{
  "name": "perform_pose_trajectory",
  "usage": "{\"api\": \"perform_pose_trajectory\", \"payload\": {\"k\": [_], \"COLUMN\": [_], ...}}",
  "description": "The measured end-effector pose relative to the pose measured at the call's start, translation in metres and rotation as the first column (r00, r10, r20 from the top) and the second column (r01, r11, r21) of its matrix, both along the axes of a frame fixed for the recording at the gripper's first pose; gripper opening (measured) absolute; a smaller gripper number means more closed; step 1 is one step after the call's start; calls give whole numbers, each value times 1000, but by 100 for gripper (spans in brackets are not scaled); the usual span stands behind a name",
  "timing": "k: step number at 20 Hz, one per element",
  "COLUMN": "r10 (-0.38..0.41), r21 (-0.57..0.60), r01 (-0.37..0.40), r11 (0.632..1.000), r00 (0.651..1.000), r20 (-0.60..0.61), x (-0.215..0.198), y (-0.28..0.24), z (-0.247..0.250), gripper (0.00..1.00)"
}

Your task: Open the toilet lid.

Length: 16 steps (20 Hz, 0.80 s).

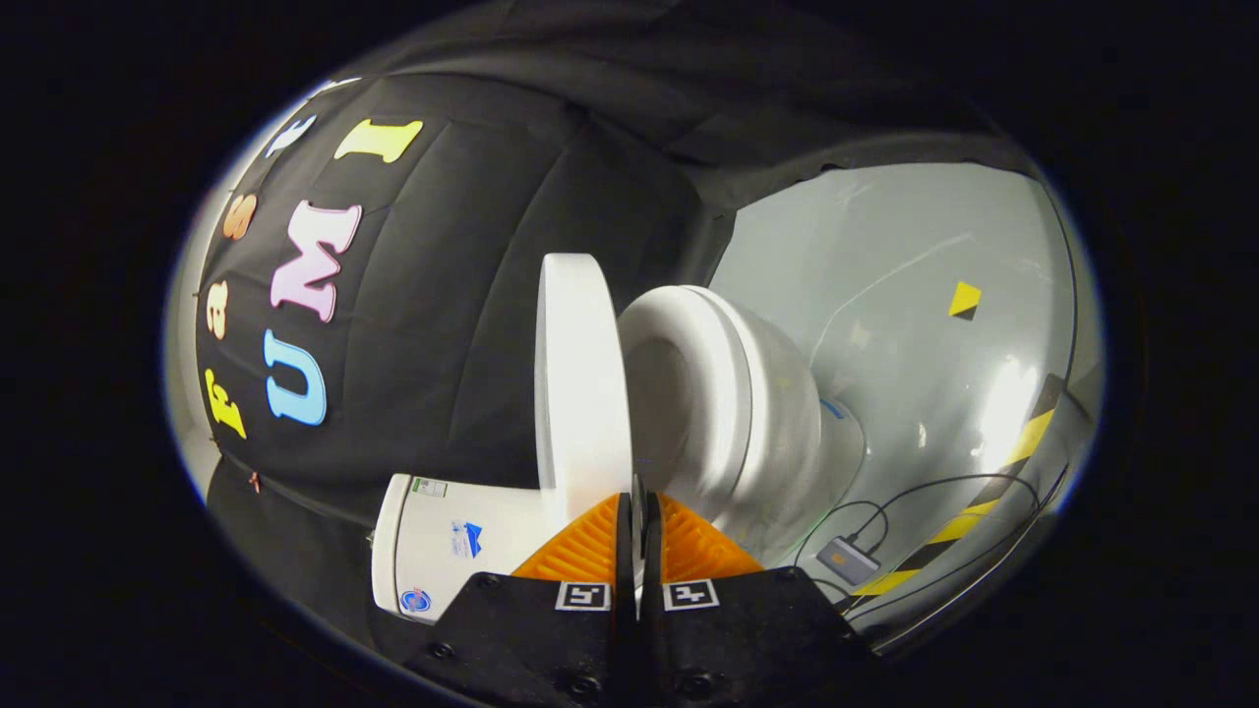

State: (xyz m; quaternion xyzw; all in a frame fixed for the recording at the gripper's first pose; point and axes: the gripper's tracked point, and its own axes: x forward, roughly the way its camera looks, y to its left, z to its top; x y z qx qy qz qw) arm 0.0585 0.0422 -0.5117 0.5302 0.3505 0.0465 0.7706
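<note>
A: What are the fingers of the gripper (637,511) doing?

B: They are pressed close together, with just a thin dark slit between them. Nothing sits in that slit.

A: So they are not clamped on the lid?

B: No. The toilet lid (582,379) rises just beyond the fingertips, slightly to their left. Its near lower edge comes down right at the fingers; whether it touches them I cannot tell.

A: Where does the lid stand against the rest of the toilet?

B: It is swung up and away from the seat (689,393), with a clear gap between the two. The seat ring and the bowl (777,433) lie to the right of the lid. The tank (448,541) lies to the lid's left, near the fingers, against the black cloth wall (443,295).

A: Anything else nearby?

B: On the pale floor (905,295) to the right of the bowl lies a small grey box (846,560) with thin dark cables running from it. Further right runs a strip of yellow and black tape (984,501).
</note>
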Motion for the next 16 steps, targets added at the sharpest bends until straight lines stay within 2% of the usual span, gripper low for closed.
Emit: {"api": "perform_pose_trajectory", "payload": {"k": [5, 8, 12, 16], "r10": [49, 94, 119, 141], "r21": [-122, -213, -280, -384], "r01": [-43, -75, -84, -77], "r11": [992, 974, 956, 920], "r00": [998, 993, 987, 980], "r20": [44, 77, 110, 142], "x": [0, -1, 0, -2], "y": [11, 19, 35, 44], "z": [41, 65, 96, 114], "gripper": [5, 5, 5, 5]}}
